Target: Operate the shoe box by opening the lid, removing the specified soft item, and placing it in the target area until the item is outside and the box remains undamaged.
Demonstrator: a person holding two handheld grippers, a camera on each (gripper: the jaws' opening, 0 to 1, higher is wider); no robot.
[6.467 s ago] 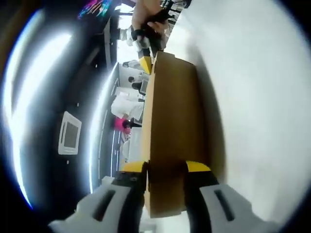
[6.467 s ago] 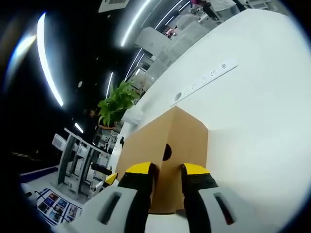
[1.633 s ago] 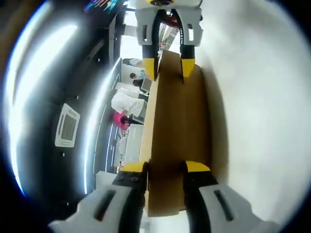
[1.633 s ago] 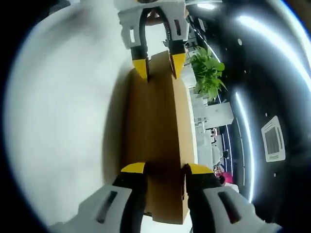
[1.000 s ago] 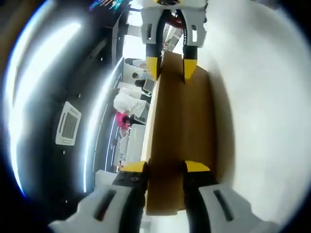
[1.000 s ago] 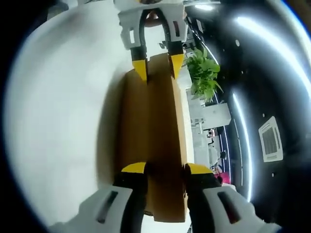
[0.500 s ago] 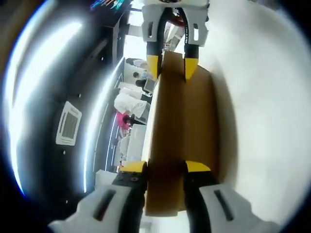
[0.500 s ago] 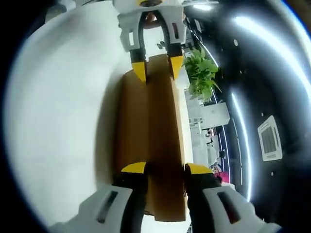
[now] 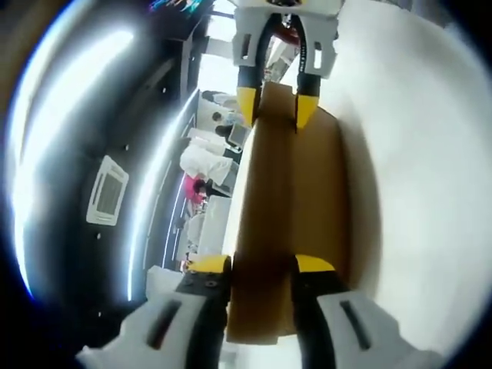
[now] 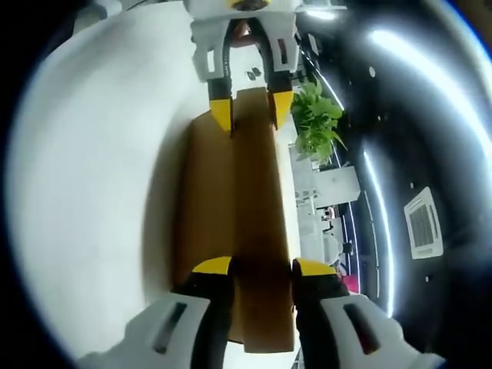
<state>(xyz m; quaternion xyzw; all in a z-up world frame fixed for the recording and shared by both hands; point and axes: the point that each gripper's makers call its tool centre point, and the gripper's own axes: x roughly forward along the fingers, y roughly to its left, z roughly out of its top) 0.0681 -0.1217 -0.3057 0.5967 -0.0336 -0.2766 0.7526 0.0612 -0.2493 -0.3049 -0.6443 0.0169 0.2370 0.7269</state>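
A brown cardboard shoe box (image 9: 288,200) lies on the white table (image 9: 419,192), seen rolled sideways. In the left gripper view my left gripper (image 9: 261,269) clamps the near end of the box's lid, its yellow-tipped jaws on either side of the cardboard. My right gripper (image 9: 275,114) grips the far end, facing me. The right gripper view mirrors this: my right gripper (image 10: 264,270) holds its end of the shoe box (image 10: 246,200) and my left gripper (image 10: 250,111) holds the opposite end. The box's inside is hidden.
The white table (image 10: 92,192) spreads wide beside the box. Past its edge stand a green plant (image 10: 315,115), office desks and people (image 9: 201,165) under a dark ceiling with strip lights.
Since 6.5 s ago my right gripper has come to the box's far end, facing the left one. In the last second the lighter side panel has widened slightly; both grips are unchanged.
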